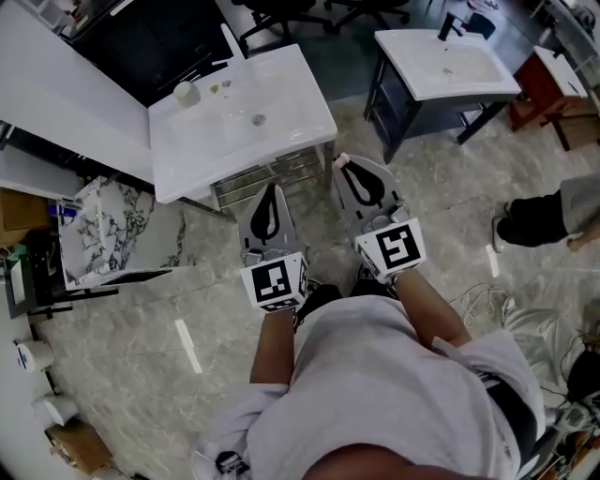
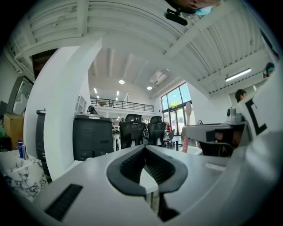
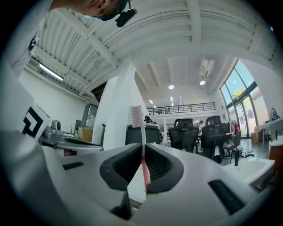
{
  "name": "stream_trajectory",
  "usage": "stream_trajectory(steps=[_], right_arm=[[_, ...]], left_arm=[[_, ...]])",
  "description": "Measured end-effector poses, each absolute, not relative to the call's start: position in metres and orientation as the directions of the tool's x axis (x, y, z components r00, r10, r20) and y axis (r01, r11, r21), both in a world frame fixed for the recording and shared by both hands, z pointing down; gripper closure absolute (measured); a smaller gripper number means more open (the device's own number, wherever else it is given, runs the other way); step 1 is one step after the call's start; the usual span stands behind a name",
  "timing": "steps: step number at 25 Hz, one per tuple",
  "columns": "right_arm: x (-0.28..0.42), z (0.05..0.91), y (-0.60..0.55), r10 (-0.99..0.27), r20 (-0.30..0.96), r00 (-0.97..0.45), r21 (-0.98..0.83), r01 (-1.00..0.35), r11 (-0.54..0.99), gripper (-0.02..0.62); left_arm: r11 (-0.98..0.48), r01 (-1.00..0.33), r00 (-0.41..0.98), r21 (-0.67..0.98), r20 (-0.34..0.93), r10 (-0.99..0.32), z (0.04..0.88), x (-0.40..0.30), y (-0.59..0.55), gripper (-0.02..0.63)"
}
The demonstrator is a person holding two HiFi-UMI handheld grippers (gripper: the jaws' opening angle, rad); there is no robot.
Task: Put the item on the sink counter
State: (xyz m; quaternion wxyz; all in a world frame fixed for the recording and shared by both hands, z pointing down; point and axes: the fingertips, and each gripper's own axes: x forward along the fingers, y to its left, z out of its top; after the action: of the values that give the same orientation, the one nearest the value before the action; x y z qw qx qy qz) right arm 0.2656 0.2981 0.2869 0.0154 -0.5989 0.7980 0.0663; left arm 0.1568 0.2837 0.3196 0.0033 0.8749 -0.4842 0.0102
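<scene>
A toothbrush (image 3: 142, 132) with a pink-red handle and a white head stands upright, clamped in my right gripper (image 3: 143, 149). In the head view its tip (image 1: 341, 158) pokes out past the right gripper (image 1: 344, 165), just off the near right corner of the white sink counter (image 1: 305, 114). My left gripper (image 1: 272, 191) hangs beside it, in front of the counter's near edge, jaws together with nothing between them (image 2: 145, 149). The left gripper view shows the toothbrush (image 2: 188, 115) sticking up from the right gripper.
A pale cup (image 1: 186, 92) and a faucet (image 1: 230, 42) sit at the counter's far side. A second sink unit (image 1: 446, 62) stands to the right, a marble slab (image 1: 112, 230) leans to the left, office chairs (image 1: 281, 14) stand behind. A person's shoe (image 1: 525, 227) is at right.
</scene>
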Motion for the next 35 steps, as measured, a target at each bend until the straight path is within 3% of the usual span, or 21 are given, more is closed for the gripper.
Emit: stream_trajectory(steps=[21,35], right_arm=[[0.179,0.304,0.268,-0.955,-0.036,-0.296,0.138,-0.948,0.288,0.573],[0.142,0.306,0.212,-0.931,-0.066,-0.36,0.102,-0.93,0.353,0.573]], left_arm=[[-0.416,-0.905,0.423,0.09,0.081,-0.903,0.361,0.008,0.274,0.595],[-0.401,-0.914,0.405,0.059,0.099,-0.909,0.365,-0.012,0.23,0.595]])
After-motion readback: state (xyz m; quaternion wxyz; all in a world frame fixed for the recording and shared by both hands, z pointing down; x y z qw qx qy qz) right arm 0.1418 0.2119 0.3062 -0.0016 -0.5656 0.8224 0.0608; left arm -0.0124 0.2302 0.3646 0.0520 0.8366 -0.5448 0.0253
